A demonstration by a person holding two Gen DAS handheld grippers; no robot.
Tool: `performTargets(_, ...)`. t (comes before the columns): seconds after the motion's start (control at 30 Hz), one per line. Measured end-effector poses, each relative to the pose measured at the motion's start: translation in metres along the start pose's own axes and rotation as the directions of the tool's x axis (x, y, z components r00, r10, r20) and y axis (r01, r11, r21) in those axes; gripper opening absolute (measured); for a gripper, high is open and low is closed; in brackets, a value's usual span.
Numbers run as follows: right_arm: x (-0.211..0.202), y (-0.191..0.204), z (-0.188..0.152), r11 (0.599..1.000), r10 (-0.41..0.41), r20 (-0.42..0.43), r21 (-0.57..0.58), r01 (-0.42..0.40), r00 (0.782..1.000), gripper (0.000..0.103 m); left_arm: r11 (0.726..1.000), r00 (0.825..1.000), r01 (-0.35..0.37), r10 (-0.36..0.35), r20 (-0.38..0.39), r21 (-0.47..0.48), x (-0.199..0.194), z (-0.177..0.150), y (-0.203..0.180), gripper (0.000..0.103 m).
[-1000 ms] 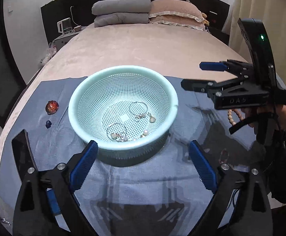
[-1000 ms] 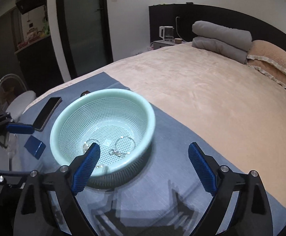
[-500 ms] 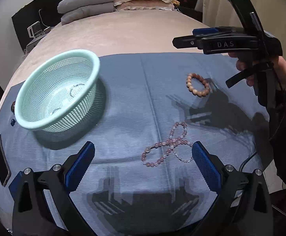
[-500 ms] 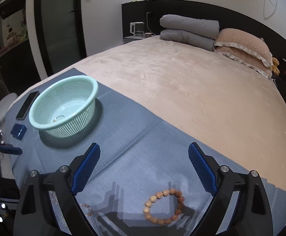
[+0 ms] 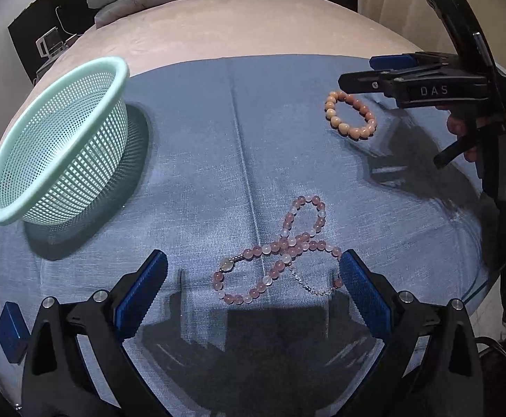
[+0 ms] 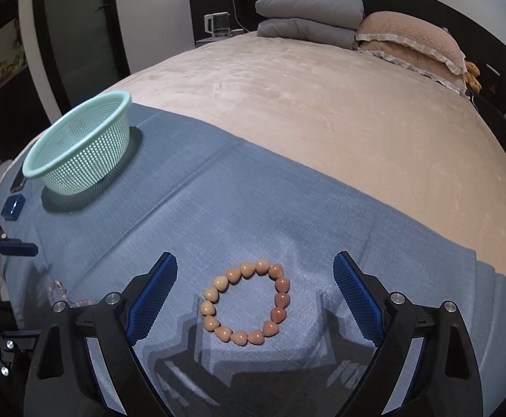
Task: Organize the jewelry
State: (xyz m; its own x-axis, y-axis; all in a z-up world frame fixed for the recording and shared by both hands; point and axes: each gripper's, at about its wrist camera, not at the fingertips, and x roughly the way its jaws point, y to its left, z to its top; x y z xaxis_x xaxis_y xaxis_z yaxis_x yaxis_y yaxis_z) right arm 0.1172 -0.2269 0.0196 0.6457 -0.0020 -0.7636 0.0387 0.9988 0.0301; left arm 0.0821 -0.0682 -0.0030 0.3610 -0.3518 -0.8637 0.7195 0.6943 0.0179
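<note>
hovered with right gripper point(image 6: 254, 295) spread wide and empty, straddling peach heart-bead bracelet point(image 6: 246, 304); left gripper point(image 5: 253, 288) likewise agape over tangled pink bead necklace point(image 5: 280, 253).

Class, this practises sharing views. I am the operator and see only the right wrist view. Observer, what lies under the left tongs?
Observer: A pink bead necklace, in crossed loops on the cloth.
Operator: Are the left tongs gripping it?
Observer: No. The left tongs are open, one finger on either side of it.
Operator: What holds my tongs?
Observer: A hand grips the handle of the right tongs.
</note>
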Motion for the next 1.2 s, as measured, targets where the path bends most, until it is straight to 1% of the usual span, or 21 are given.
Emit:
performTargets(0.13,0.018,-0.001,-0.010,1.000,0.005,-0.040,0.020,-0.004,0.999,0.087,1.000,1.000,-0.008,0.008,-0.021,0.002,0.011,0.000,-0.003,0.097)
performTargets(0.23,0.037,-0.001,-0.020,0.999,-0.013,-0.092,0.042,0.016,0.996,0.087,1.000,0.997,-0.024,0.024,-0.069,-0.006,0.027,-0.001,-0.002,0.097)
performTargets(0.27,0.040,0.001,-0.024,0.999,-0.020,-0.086,0.033,0.023,0.996,0.088,1.000,0.997,-0.024,0.023,-0.076,-0.009,0.030,-0.001,-0.002,0.097)
performTargets(0.33,0.038,0.004,-0.026,0.999,-0.030,-0.062,0.022,0.031,0.998,0.088,1.000,0.998,-0.021,0.020,-0.063,-0.013,0.031,-0.002,-0.001,0.097)
performTargets(0.4,0.037,0.002,-0.028,0.999,-0.030,-0.051,0.033,0.032,0.998,0.087,1.000,0.997,-0.030,0.029,-0.065,-0.007,0.033,-0.003,-0.002,0.098)
performTargets(0.43,0.035,0.002,-0.029,0.999,-0.036,-0.045,0.033,0.037,0.998,0.081,0.999,0.997,-0.034,0.033,-0.067,-0.009,0.035,-0.003,-0.003,0.098)
performTargets(0.47,0.033,0.002,-0.030,0.999,-0.033,-0.036,0.035,0.034,0.999,0.067,0.999,0.997,-0.039,0.038,-0.066,-0.014,0.035,-0.003,-0.003,0.098)
performTargets(0.5,0.031,0.001,-0.030,0.999,-0.028,-0.026,0.039,0.029,0.999,0.059,0.999,0.997,-0.042,0.040,-0.064,-0.020,0.036,-0.002,-0.003,0.098)
performTargets(0.53,0.029,0.000,-0.030,0.999,-0.025,-0.020,0.046,0.026,0.999,0.039,0.999,0.997,-0.044,0.042,-0.062,-0.030,0.036,-0.002,-0.003,0.096)
performTargets(0.57,0.027,-0.001,-0.031,0.999,-0.016,-0.019,0.051,0.017,1.000,0.021,0.998,0.997,-0.051,0.048,-0.061,-0.047,0.035,-0.002,-0.001,0.093)
performTargets(0.63,0.027,0.001,-0.032,0.999,-0.013,-0.019,0.037,0.014,1.000,0.021,0.996,0.997,-0.053,0.048,-0.064,-0.076,0.030,-0.003,0.000,0.083)
performTargets(0.67,0.026,0.003,-0.033,0.999,-0.019,-0.019,0.027,0.019,1.000,0.021,0.995,0.997,-0.053,0.048,-0.066,-0.086,0.028,-0.003,0.001,0.072)
performTargets(0.7,0.026,0.005,-0.034,1.000,-0.021,-0.018,0.019,0.021,1.000,0.021,0.994,0.997,-0.047,0.041,-0.067,-0.093,0.026,-0.002,0.001,0.059)
performTargets(0.73,0.025,0.006,-0.034,1.000,-0.019,-0.020,0.012,0.019,1.000,0.021,0.994,0.997,-0.041,0.035,-0.068,-0.099,0.023,-0.002,0.002,0.050)
performTargets(0.77,0.025,0.007,-0.034,1.000,-0.014,-0.021,0.007,0.015,1.000,0.021,0.994,0.997,-0.031,0.023,-0.069,-0.107,0.021,-0.002,0.003,0.029)
performTargets(0.8,0.024,0.009,-0.035,1.000,-0.009,-0.022,0.002,0.010,1.000,0.021,0.992,0.997,0.009,-0.019,-0.073,-0.124,0.020,-0.002,0.004,0.014)
performTargets(0.83,0.023,0.011,-0.036,1.000,-0.002,-0.024,-0.001,0.002,1.000,0.021,0.990,0.996,0.024,-0.035,-0.077,-0.137,0.020,-0.003,0.005,0.014)
performTargets(1.0,0.016,0.019,-0.043,0.999,0.048,-0.038,-0.005,-0.048,0.998,0.021,0.990,0.997,0.014,-0.025,-0.079,-0.139,0.018,-0.006,0.001,0.014)
performTargets(1.2,0.008,0.027,-0.052,0.989,0.150,-0.054,0.024,-0.148,0.987,0.021,0.986,0.996,0.044,-0.056,-0.070,-0.161,0.011,-0.019,0.003,0.014)
